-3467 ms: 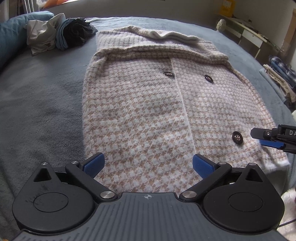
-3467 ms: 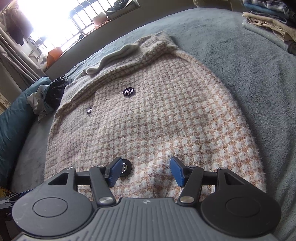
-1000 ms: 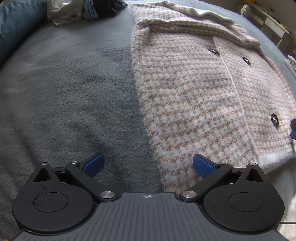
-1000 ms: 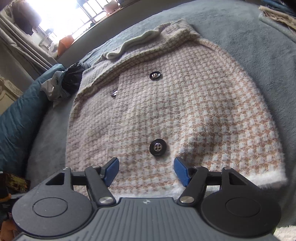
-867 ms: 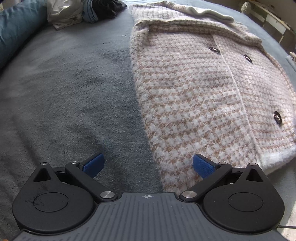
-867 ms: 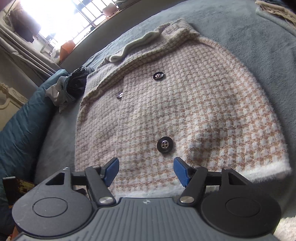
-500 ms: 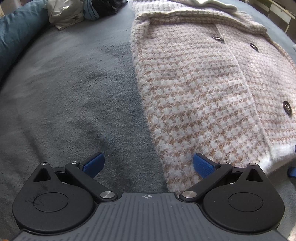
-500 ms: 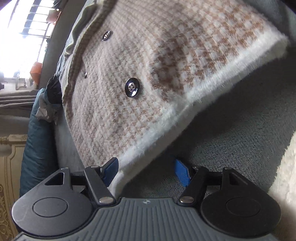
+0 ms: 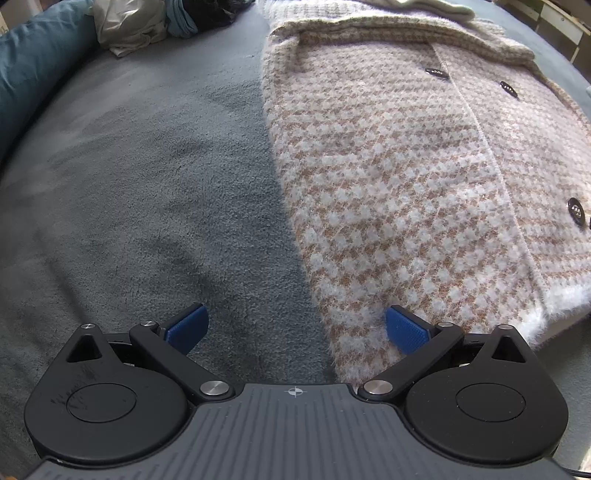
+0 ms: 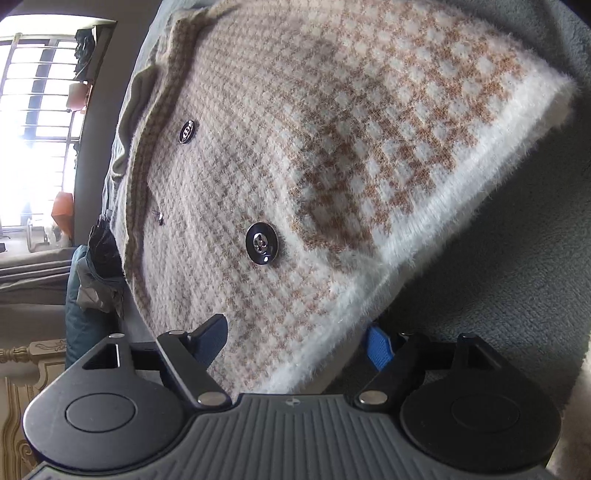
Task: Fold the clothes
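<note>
- Houndstooth knit in tan and white: the cardigan lies flat, buttoned face up, on the grey fleece blanket covering the bed, its collar toward the far edge and its fuzzy white hem toward the near edge.
- My left hand-held gripper hovers at the cardigan's near left corner, jaws spread wide; one blue pad sits over bare blanket, the other pad over the knit, neither pressing.
- My right hand-held gripper is rolled on its side at the hem near the lower right corner. Its jaws have just been opening and stand wide, one above the knit and one below the hem edge, the fabric between them but not pinched.
- A dark button shows just beyond the right hand-held gripper.
- A heap of other clothes sits at the bed's far left corner, beside a teal pillow.
</note>
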Demonstrator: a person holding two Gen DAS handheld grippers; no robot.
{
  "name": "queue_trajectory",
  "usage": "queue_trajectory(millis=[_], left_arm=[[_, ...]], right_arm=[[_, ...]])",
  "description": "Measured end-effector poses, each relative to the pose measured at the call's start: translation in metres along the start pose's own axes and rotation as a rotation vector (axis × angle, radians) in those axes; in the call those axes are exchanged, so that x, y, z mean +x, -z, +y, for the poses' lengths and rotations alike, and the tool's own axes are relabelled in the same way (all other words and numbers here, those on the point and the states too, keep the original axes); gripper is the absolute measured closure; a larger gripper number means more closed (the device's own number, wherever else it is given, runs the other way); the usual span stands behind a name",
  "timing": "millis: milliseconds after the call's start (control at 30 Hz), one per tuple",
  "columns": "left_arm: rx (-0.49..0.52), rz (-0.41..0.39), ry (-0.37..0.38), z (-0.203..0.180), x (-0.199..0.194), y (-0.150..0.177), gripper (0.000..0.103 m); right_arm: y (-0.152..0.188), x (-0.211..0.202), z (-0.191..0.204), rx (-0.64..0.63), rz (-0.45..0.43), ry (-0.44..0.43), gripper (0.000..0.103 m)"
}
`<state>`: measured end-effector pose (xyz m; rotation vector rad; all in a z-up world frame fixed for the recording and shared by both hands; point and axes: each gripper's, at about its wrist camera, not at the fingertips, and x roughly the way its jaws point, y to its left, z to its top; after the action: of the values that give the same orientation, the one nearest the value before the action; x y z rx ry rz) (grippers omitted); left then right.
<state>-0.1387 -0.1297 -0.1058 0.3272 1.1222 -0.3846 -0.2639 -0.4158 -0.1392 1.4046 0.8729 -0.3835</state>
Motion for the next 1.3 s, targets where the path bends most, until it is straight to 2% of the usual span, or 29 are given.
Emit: queue_trajectory(millis=[167, 333, 467, 800, 967, 1067, 1200, 1300], left_arm=[[0.000, 0.001, -0.001, 0.000, 0.000, 0.001, 0.000], [0.000, 0.002, -0.002, 0.000, -0.001, 0.001, 0.000], [-0.001, 0.001, -0.002, -0.001, -0.001, 0.001, 0.000], [-0.020, -0.003, 0.018, 0.004, 0.000, 0.002, 0.000], [0.002, -0.027, 0.012, 0.002, -0.001, 0.003, 0.000], [0.014, -0.039, 0.004, 0.001, -0.002, 0.004, 0.000], [0.023, -0.047, 0.001, 0.000, -0.002, 0.004, 0.000], [0.022, -0.050, 0.005, 0.001, -0.002, 0.004, 0.000]], right_arm=[[0.004, 0.004, 0.002, 0.001, 0.008, -0.015, 0.018], [0.009, 0.010, -0.003, 0.054, 0.034, -0.056, 0.018], [0.016, 0.024, -0.004, 0.082, 0.115, -0.087, 0.018], [0.036, 0.042, 0.005, 0.076, 0.181, -0.127, 0.019], [0.042, 0.051, 0.010, 0.057, 0.226, -0.158, 0.019], [0.048, 0.058, 0.012, 0.046, 0.272, -0.173, 0.023], [0.051, 0.063, 0.015, 0.016, 0.271, -0.179, 0.026], [0.051, 0.064, 0.017, 0.001, 0.275, -0.184, 0.032]])
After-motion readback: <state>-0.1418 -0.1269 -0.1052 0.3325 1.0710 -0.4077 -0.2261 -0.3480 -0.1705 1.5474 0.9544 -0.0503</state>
